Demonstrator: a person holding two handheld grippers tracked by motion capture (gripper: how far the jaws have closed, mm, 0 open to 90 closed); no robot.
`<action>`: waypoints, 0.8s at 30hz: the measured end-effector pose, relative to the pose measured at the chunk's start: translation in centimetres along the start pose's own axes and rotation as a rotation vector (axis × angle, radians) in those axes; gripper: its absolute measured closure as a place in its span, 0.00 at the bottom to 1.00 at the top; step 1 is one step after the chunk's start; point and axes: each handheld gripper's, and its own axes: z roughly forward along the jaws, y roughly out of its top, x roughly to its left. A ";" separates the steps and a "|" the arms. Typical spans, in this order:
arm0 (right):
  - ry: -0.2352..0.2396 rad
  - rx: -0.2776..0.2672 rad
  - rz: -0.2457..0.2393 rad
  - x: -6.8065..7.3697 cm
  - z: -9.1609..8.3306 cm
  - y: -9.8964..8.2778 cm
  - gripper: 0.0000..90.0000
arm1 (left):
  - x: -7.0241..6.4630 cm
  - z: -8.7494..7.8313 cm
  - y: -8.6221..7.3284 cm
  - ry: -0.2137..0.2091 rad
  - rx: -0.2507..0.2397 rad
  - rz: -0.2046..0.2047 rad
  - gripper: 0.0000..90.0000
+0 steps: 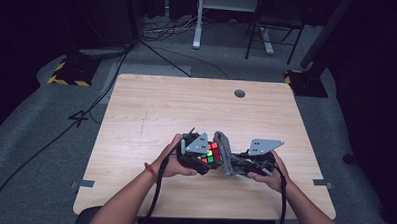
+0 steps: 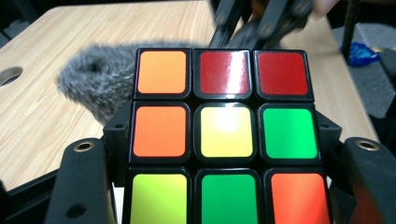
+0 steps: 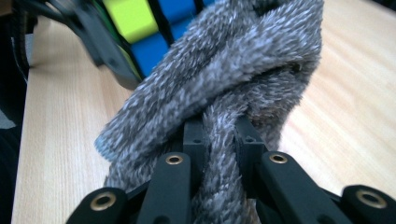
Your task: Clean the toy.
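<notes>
A person sits at a wooden table (image 1: 151,110), seen from above, with a gripper in each hand near the lower middle of the frame. The left gripper (image 1: 197,154) is clamped on a puzzle cube (image 1: 211,153) with coloured squares, its jaws gripping opposite sides. The right gripper (image 1: 242,163) is pinched tight on a fuzzy grey cloth (image 1: 225,152), which stands up between the two tools and touches the cube's right side. The cloth lies just right of the cube, so wiping the cube looks like the work in hand, with the right hand bringing cloth to cube. In the right gripper view the cloth (image 3: 243,79) hides most of the cube (image 3: 154,28). The cube's underside is hidden.
</notes>
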 end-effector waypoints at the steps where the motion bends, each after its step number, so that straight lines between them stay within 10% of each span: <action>1: 0.017 -0.034 -0.006 0.3 -0.4 0.5 0.88 | -0.1 0.4 -0.1 -0.001 0.014 0.002 0.37; 10: -0.015 -0.096 -0.027 0.7 -0.8 1.1 0.88 | -0.9 1.4 0.1 -0.018 0.054 0.020 0.37; 24: -0.004 0.084 0.043 -0.9 1.2 -0.8 0.88 | -0.7 -0.2 0.5 -0.015 -0.026 0.017 0.37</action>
